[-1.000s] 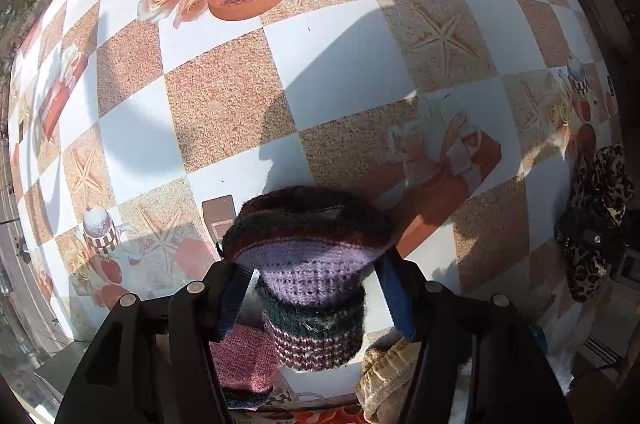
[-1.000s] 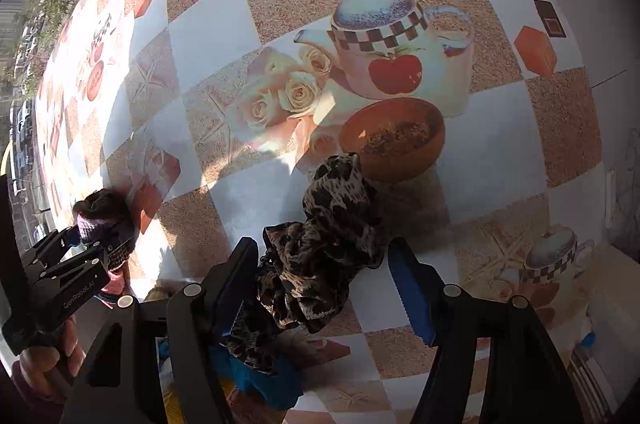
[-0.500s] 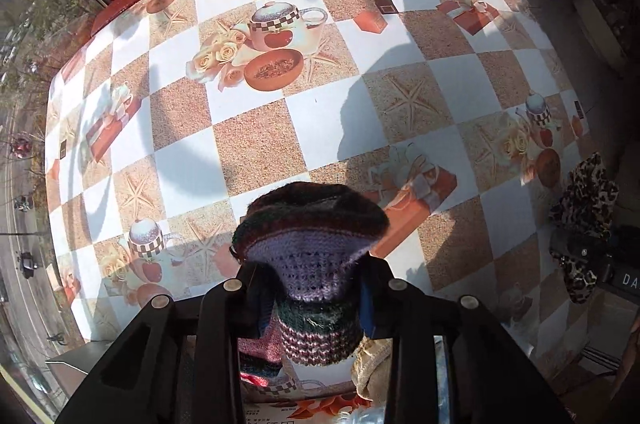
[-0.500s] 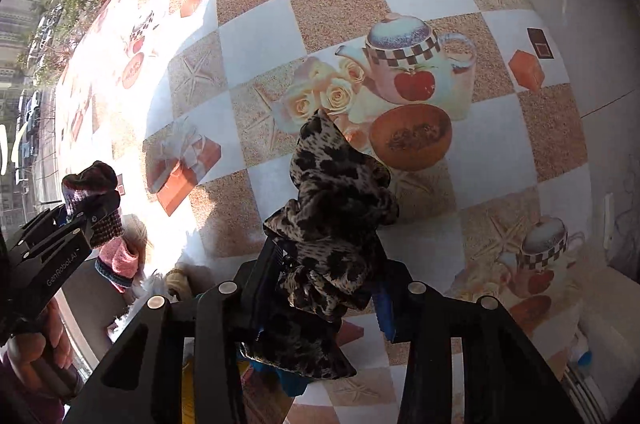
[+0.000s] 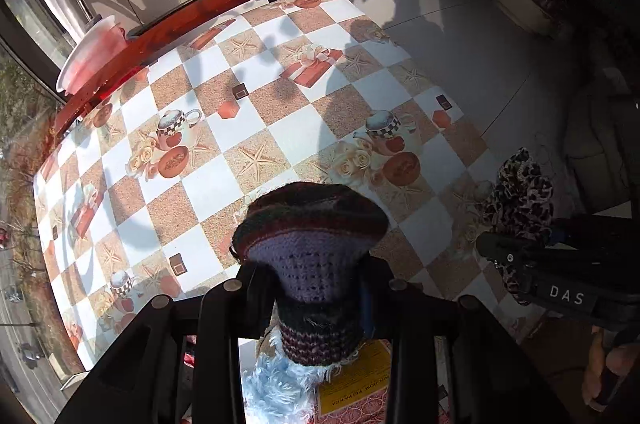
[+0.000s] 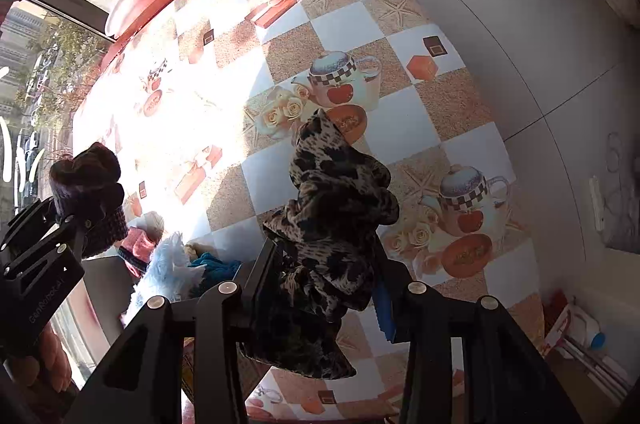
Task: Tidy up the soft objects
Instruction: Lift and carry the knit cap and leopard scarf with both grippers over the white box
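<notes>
- Left gripper (image 5: 316, 288) is clamped on a knit hat (image 5: 310, 252), held up off the worktop (image 5: 280, 128). The hat is chunky wool in lilac, dark green and maroon bands, ribbed at the bottom, with the top flopping out wide like a mushroom.
- Right gripper (image 6: 328, 284) is pinched on a leopard-print cloth (image 6: 336, 208). It's thin, slinky stuff, all bunched up and drooping below the fingers.
- So I'd say this is early: both pieces are in the air and nothing is laid out on the worktop.
- There's a pile near the front edge: a fluffy pale-blue thing (image 6: 160, 272), a pink knit piece (image 6: 138, 248) and something teal (image 6: 214, 264). All of that looks unsorted.
- The worktop itself has a glossy checkered oilcloth with teapots and starfish, smooth and probably slippery.
</notes>
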Motion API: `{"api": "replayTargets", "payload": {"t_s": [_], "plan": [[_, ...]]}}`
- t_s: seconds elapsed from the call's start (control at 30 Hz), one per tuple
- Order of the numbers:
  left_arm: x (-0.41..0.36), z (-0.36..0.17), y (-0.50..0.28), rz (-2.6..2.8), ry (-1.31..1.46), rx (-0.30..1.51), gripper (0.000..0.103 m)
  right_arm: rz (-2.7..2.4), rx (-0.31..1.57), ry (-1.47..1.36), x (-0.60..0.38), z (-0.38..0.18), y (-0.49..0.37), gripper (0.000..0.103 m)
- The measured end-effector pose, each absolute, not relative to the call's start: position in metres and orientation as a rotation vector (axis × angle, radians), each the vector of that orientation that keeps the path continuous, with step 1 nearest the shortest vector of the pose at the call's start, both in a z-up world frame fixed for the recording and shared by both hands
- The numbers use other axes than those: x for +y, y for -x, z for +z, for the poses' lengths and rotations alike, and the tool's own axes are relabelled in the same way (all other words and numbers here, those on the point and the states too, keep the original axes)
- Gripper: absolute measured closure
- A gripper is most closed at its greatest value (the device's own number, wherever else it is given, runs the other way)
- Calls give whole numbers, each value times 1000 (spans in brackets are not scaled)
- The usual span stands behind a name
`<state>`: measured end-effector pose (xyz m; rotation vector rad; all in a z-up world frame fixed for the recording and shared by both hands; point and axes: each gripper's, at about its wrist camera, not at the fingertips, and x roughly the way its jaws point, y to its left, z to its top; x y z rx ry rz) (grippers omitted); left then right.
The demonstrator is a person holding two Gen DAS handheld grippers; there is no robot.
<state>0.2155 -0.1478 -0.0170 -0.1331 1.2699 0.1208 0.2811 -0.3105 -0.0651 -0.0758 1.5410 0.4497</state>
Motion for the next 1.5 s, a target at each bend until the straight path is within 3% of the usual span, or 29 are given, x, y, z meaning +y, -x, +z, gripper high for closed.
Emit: {"api": "replayTargets", "payload": {"t_s": [0.37,0.7,1.03,1.5], "plan": [[-251,20,-183,-191,-9,1219,67,321,1512,65,-371,-41,-233,60],[-291,24,-120,-356,-73,1243,67,272,1534,91,-397,-35,-180,60],[-267,14,-41,-357,-120,1293,67,374,1600,161,-375,-43,-116,60],[-183,21,32,-76,35,1281,67,686,1633,361,-282,-37,-40,60]]}}
